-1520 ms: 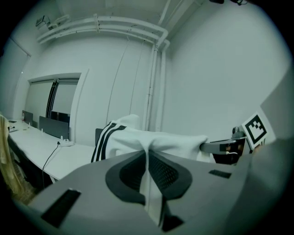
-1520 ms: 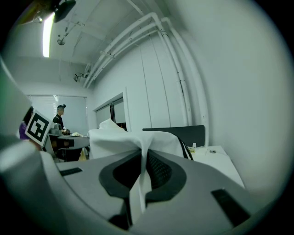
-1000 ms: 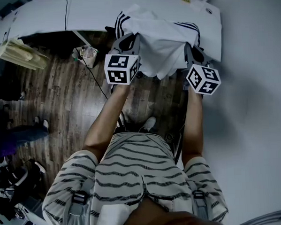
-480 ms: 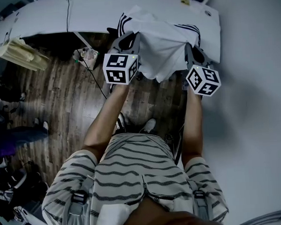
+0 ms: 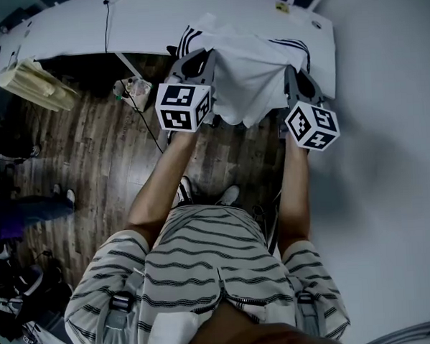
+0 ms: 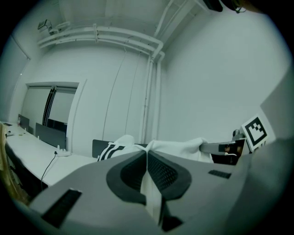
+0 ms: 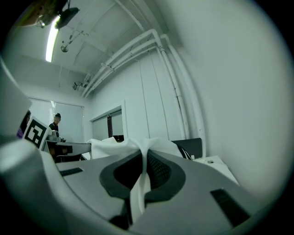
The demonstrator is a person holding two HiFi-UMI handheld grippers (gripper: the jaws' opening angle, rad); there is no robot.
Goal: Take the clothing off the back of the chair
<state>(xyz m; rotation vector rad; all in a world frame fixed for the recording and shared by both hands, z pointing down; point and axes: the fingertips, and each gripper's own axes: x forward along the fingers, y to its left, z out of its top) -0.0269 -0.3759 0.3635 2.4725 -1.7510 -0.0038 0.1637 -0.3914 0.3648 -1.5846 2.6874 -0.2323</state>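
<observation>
Left gripper (image 6: 147, 160) was clenched on a fold of the white clothing (image 5: 251, 69). I saw cloth squeezed between the dark ribbed pads (image 6: 164, 173) and running down through the closed gap. Right gripper (image 7: 146, 161) was the same: jaws closed on another fold, with fabric pinched between them and bunched just past the tips. Both pointed roughly level, away from me.

In the head view the left one gripped the garment's left edge and the right one its right edge. The left marker cube (image 5: 185, 106) and right marker cube (image 5: 311, 125) sat nearest me. The clothing hung stretched between the two grippers, sagging in the middle, with its lower edge loose between the cubes. Dark stripes (image 5: 188, 34) showed at its far left, and more at the far right.

The garment sat in front of the white desk (image 5: 64, 32), overlapping the desk's near edge in the picture. The cloth hid the chair, so I couldn't tell whether the two touched.

Further out:
- A black cable (image 5: 106, 22) crossed the desk.
- A small bag (image 5: 135, 85) lay on the wood floor (image 5: 106, 159).
- My striped shorts (image 5: 205, 265) and a shoe (image 5: 229, 195) were below.
- A pale wall (image 5: 385, 123) stood at the right.
- In the right gripper view, a person (image 7: 56, 120) stood far off at the left.
</observation>
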